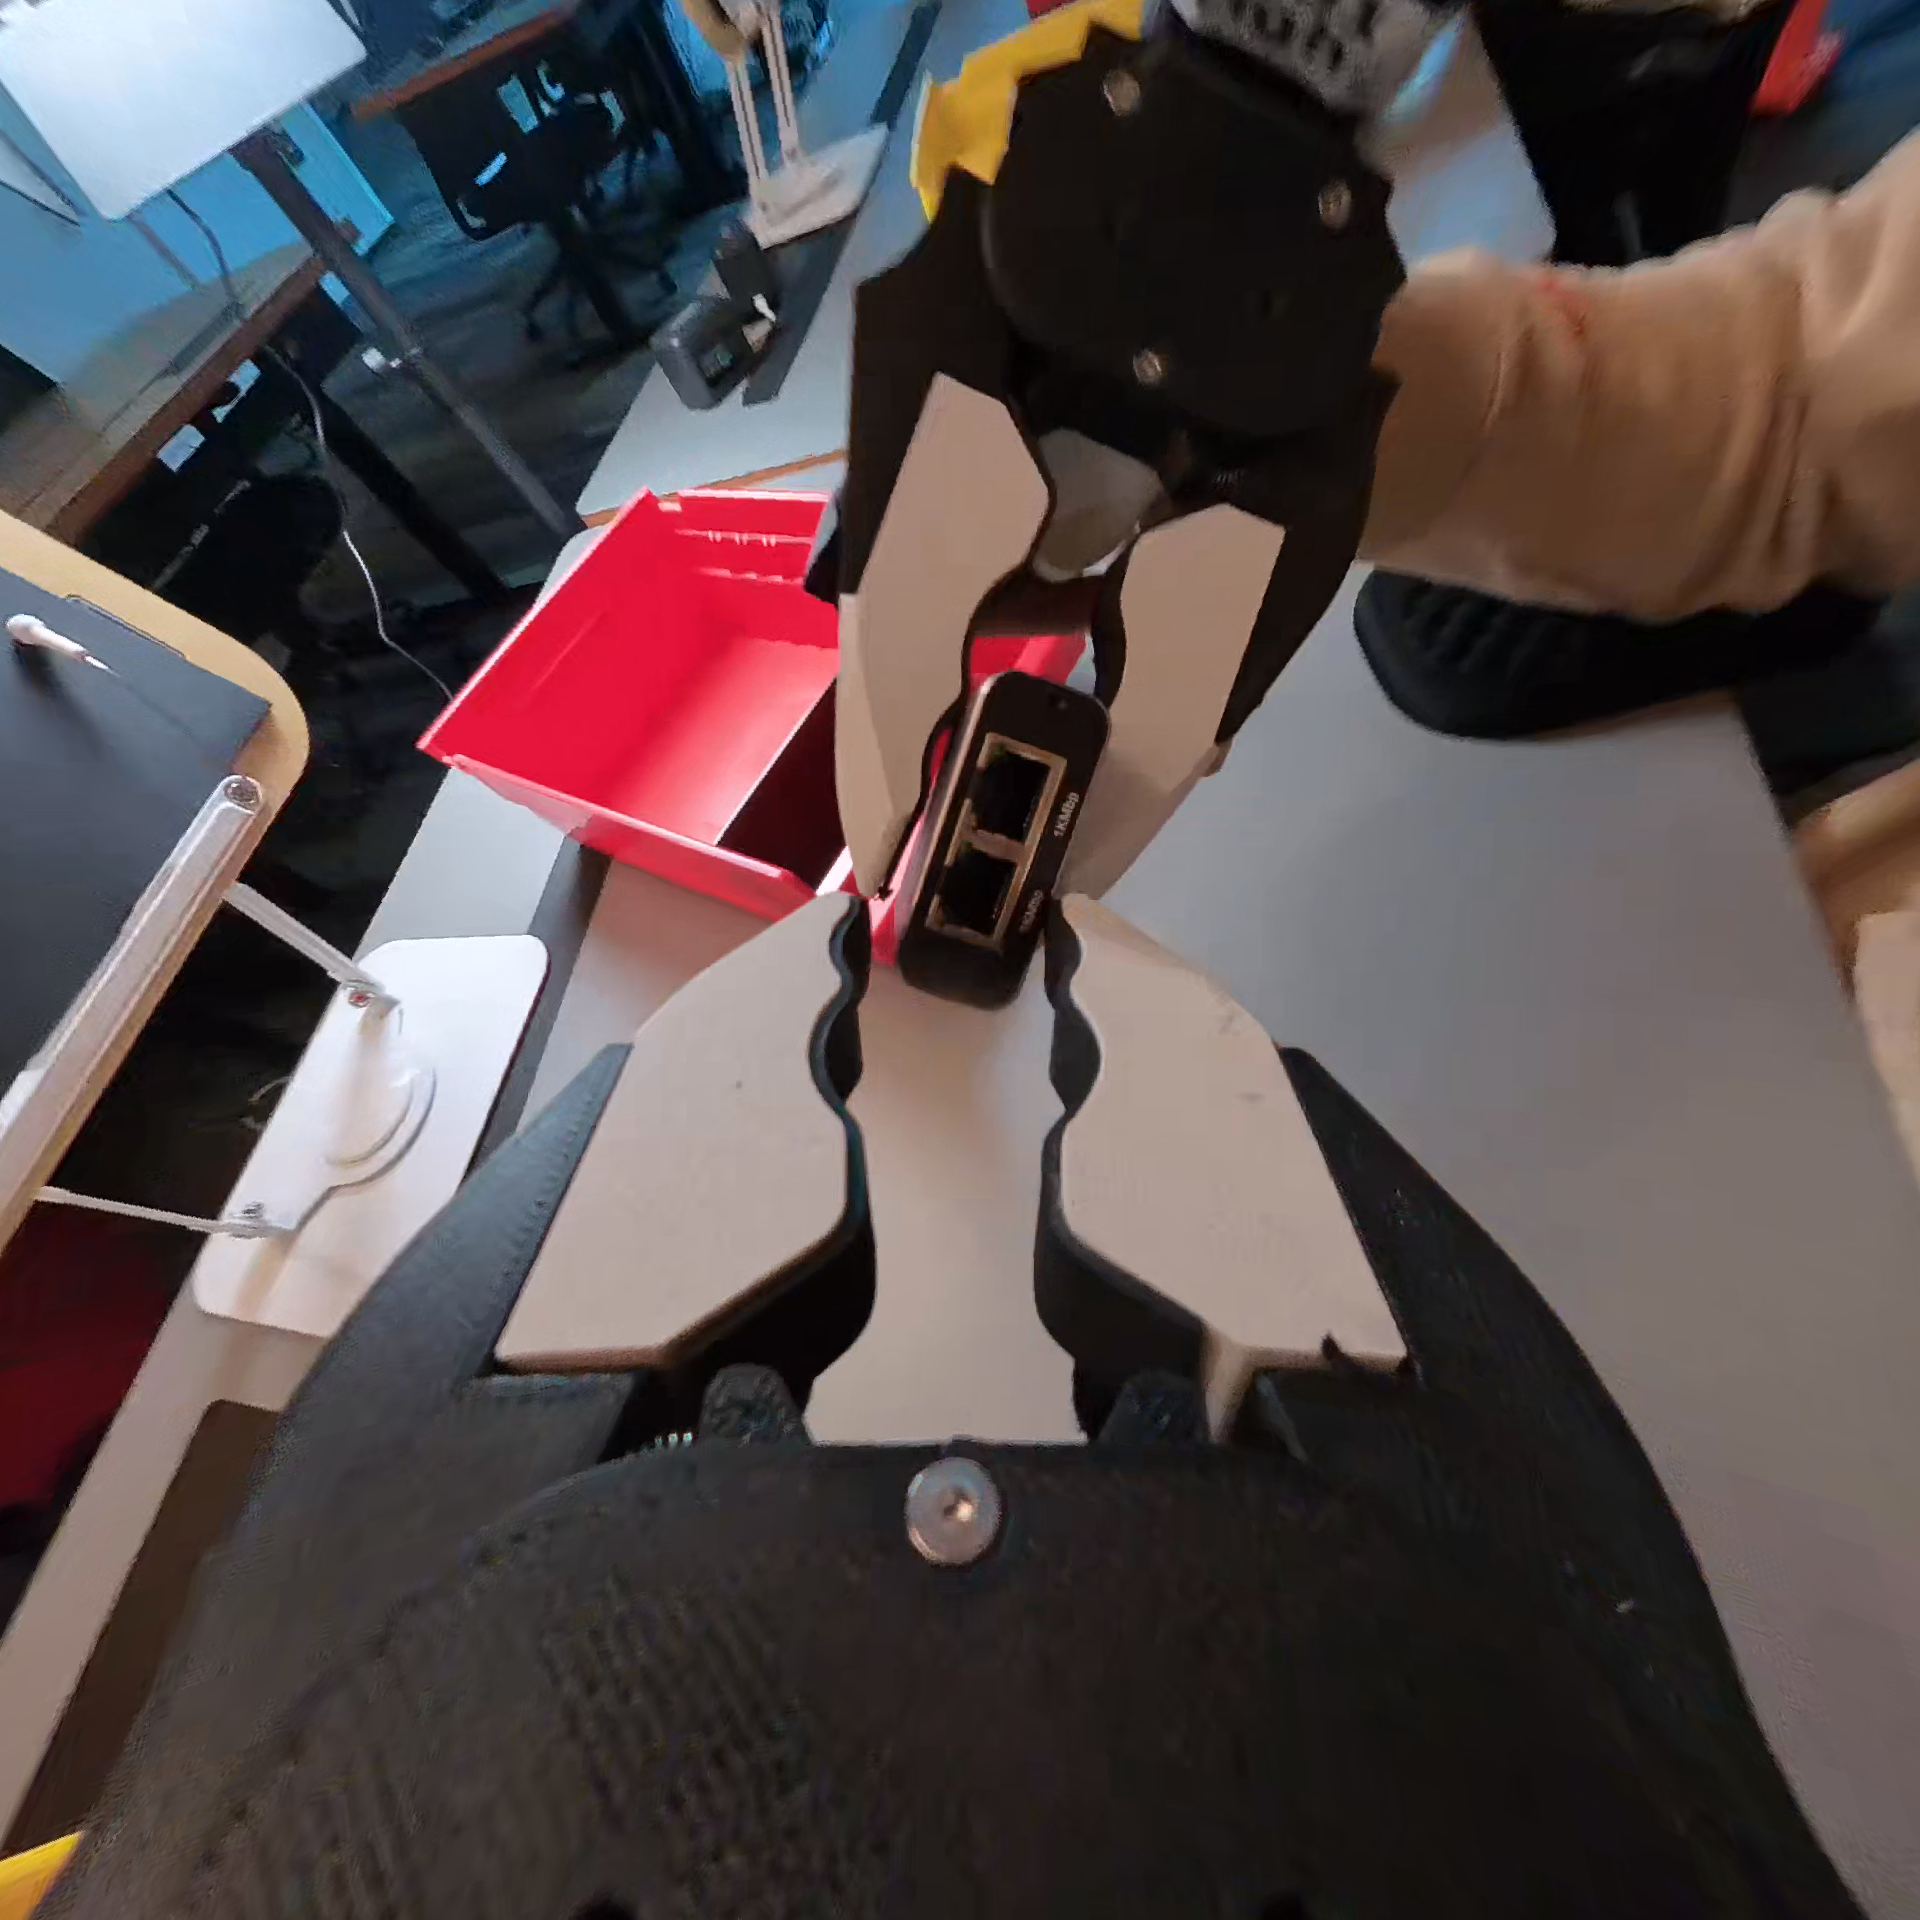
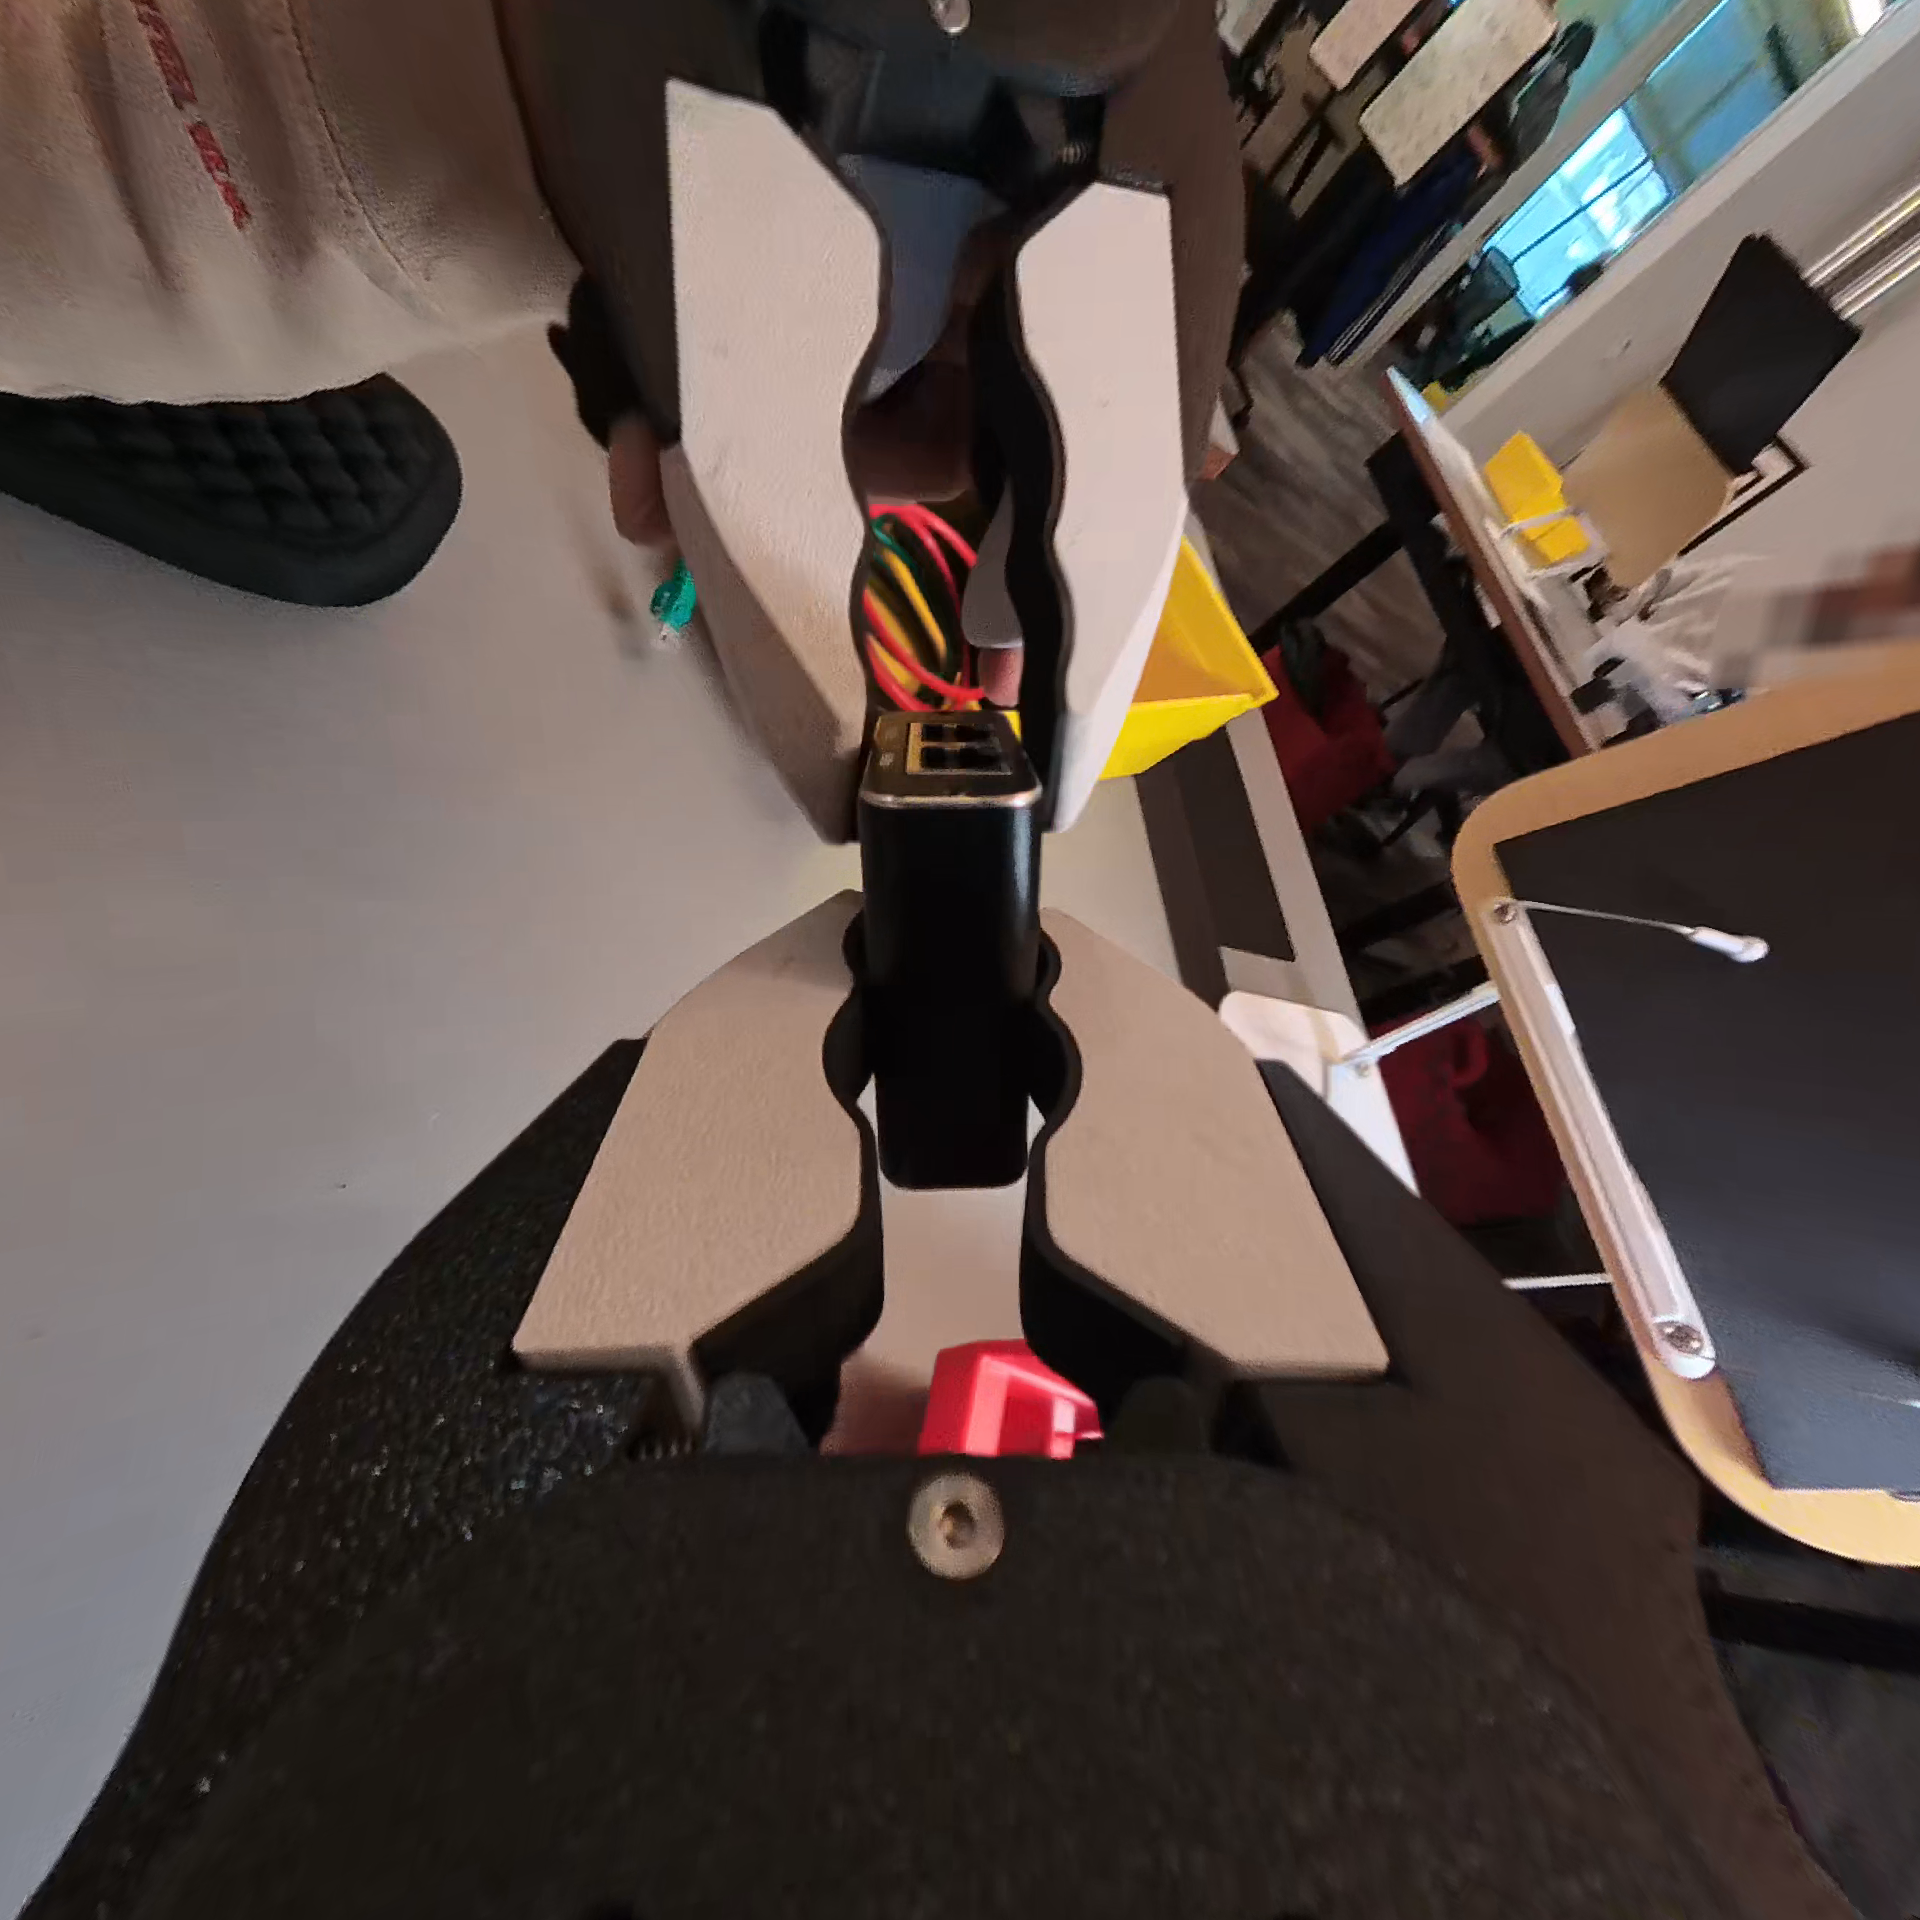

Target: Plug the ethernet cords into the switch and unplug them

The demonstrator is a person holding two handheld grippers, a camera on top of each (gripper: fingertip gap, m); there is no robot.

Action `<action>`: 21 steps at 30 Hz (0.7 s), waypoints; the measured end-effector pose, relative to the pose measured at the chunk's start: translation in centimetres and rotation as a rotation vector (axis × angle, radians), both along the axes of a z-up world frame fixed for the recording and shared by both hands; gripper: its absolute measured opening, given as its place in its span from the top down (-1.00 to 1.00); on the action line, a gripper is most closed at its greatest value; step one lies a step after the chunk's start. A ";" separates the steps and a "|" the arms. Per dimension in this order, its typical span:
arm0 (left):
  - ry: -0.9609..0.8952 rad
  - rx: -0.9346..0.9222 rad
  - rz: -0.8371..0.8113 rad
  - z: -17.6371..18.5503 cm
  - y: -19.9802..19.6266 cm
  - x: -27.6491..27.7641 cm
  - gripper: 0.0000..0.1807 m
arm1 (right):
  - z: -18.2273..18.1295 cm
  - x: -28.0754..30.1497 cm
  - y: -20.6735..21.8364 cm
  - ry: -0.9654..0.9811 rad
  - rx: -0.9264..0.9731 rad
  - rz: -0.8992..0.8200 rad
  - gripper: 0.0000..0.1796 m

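The switch is a small black box with two ports on its end face. It is held in the air between both grippers. My right gripper is shut on the switch's body. In the left wrist view the right gripper comes down from above. My left gripper is closed in around the port end, at the very tips; it faces the right gripper in the right wrist view. Red, green and yellow cords lie coiled behind it. A green plug lies on the table.
An open red bin stands on the grey table just beyond the switch. A yellow bin is by the cords. A black padded object lies under a beige sleeve. A white lamp base sits at the table's left edge. Left and right tips are no more than a few centimetres apart.
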State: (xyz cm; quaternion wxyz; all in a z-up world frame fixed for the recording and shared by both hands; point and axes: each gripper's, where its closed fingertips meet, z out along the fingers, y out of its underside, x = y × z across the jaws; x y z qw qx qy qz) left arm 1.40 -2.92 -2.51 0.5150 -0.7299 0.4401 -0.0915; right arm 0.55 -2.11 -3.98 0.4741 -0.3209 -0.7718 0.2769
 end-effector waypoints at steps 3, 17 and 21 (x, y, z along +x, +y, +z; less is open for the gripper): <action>0.017 0.038 -0.030 0.1 -0.2 0.4 0.71 | 0.4 0.3 -0.4 -0.010 -0.046 0.015 0.72; -0.589 0.241 -0.310 7.7 -2.9 1.9 0.73 | 8.9 1.9 -4.2 0.442 -0.488 0.274 0.66; -0.603 0.222 -0.336 7.5 -3.0 1.9 0.72 | 8.7 2.0 -4.2 0.425 -0.431 0.256 0.71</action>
